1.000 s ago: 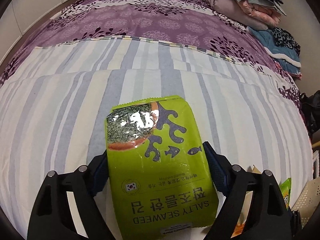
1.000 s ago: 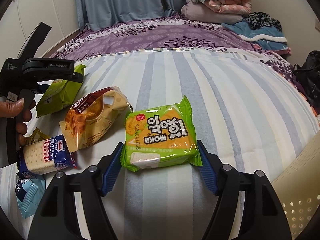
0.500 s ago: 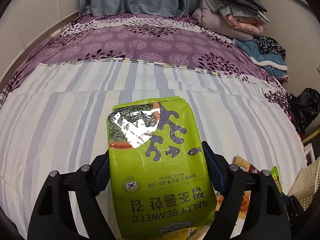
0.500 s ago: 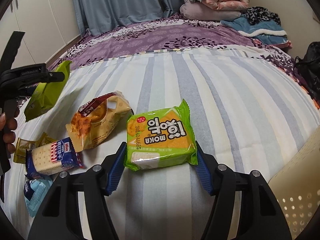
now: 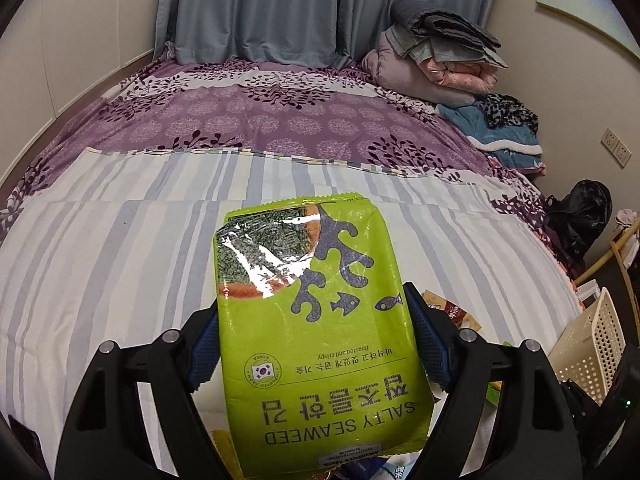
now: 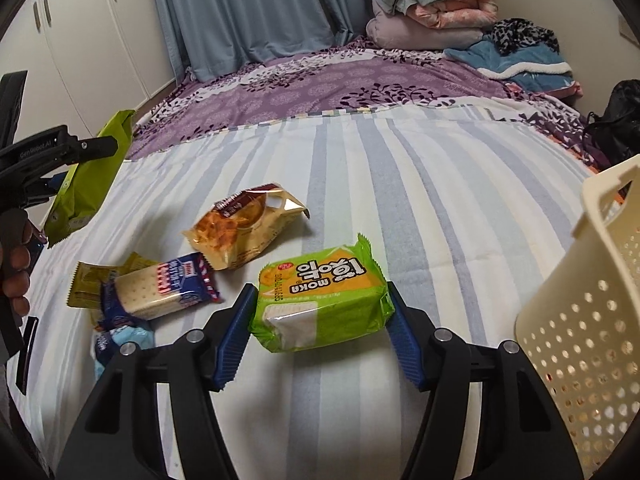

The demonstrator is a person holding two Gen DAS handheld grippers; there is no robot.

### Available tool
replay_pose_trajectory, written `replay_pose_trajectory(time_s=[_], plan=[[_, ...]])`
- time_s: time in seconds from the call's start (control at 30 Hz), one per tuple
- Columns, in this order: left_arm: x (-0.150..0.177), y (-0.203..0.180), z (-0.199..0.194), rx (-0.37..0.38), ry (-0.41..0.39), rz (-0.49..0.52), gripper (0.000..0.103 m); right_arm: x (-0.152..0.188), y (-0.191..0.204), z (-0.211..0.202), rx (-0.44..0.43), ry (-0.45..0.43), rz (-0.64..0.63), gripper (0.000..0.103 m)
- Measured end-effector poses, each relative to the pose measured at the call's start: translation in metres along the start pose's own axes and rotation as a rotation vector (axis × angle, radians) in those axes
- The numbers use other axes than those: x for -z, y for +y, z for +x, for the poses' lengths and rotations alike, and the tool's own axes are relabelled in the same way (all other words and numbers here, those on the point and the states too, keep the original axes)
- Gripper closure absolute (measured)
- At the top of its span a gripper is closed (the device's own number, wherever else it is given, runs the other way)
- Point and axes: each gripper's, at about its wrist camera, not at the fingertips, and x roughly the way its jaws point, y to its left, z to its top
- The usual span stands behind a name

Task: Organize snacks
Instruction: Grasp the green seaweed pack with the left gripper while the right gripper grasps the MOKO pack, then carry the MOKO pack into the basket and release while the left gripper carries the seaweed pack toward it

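My left gripper [image 5: 316, 344] is shut on a green salty seaweed packet [image 5: 316, 344] and holds it up above the bed; that packet also shows at the left of the right wrist view [image 6: 90, 176]. My right gripper [image 6: 322, 322] is shut on a green Moka cracker pack [image 6: 320, 300] and holds it just above the striped sheet. On the sheet lie an orange snack bag [image 6: 244, 228], a blue cracker pack [image 6: 160, 292], a gold packet [image 6: 86, 288] and a pale blue packet [image 6: 120, 340].
A cream perforated basket [image 6: 592, 320] stands at the right edge of the bed; it also shows in the left wrist view [image 5: 592, 344]. Folded blankets [image 6: 436, 4] and a blue towel [image 6: 524, 64] are piled at the far end. A black bag [image 6: 620, 116] sits far right.
Both grippers have risen with their packs. The right one has lifted the Moka pack off the sheet and moved right, so the basket looms larger. The left one has tilted up.
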Motion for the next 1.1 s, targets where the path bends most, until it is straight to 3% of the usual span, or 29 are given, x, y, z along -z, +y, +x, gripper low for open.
replay_pose_trajectory(time_s=[0.67, 1.1], plan=[[0.020, -0.022, -0.075, 0.098, -0.080, 0.056, 0.021, 0.004, 0.000, -0.099, 0.016, -0.156, 0.019, 0.042], [0.022, -0.063, -0.095, 0.150, -0.103, 0.134, 0.021, 0.011, -0.077, -0.193, 0.120, -0.337, 0.192, 0.042]])
